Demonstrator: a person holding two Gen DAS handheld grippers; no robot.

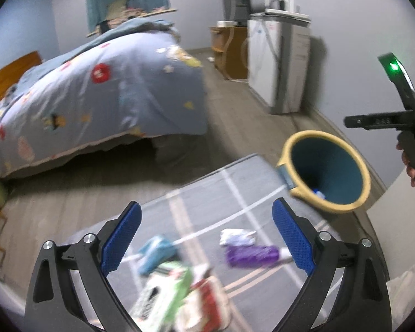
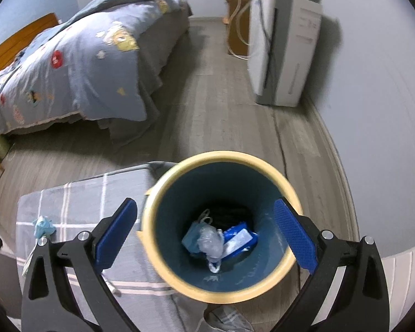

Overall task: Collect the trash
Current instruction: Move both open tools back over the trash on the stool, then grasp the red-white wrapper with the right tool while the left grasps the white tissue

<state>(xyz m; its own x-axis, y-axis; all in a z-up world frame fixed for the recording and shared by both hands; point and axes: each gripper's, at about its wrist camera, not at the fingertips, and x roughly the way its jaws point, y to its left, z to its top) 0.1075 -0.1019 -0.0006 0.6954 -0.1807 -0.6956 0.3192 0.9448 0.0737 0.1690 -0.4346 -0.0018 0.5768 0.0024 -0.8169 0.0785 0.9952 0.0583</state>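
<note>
- Left gripper (image 1: 206,238) spread wide, nothing between the blue pads (image 1: 121,238), over a grey checked mat (image 1: 235,193) on the floor.
- Trash scattered on the mat, all smeared by blur: a purple wrapper (image 1: 251,254), a white crumpled piece (image 1: 236,236) just above it, a light blue piece (image 1: 155,251), and a green, white and red packet (image 1: 179,298) cut off at the bottom edge; print unreadable.
- Yellow-rimmed bin (image 1: 286,149) with a teal inside at the mat's far right corner; only a scrap of its contents visible from the left wrist.
- Right gripper (image 2: 206,235) likewise wide apart and empty, directly above the bin (image 2: 163,182), rim partly masked by both fingers.
- Inside the bin: a blue and white packet (image 2: 239,236), a clear crumpled plastic piece (image 2: 210,242), something teal beneath, mostly covered.
- Light blue scrap (image 2: 43,225) on the mat, left of the bin.
- Other gripper's handle (image 1: 412,149) at the right edge of the left view, fingers of a hand around it, mostly cropped.
- Bed (image 2: 83,63) with a patterned blue quilt behind; white appliance (image 2: 285,47) by the wall, top cut off.
</note>
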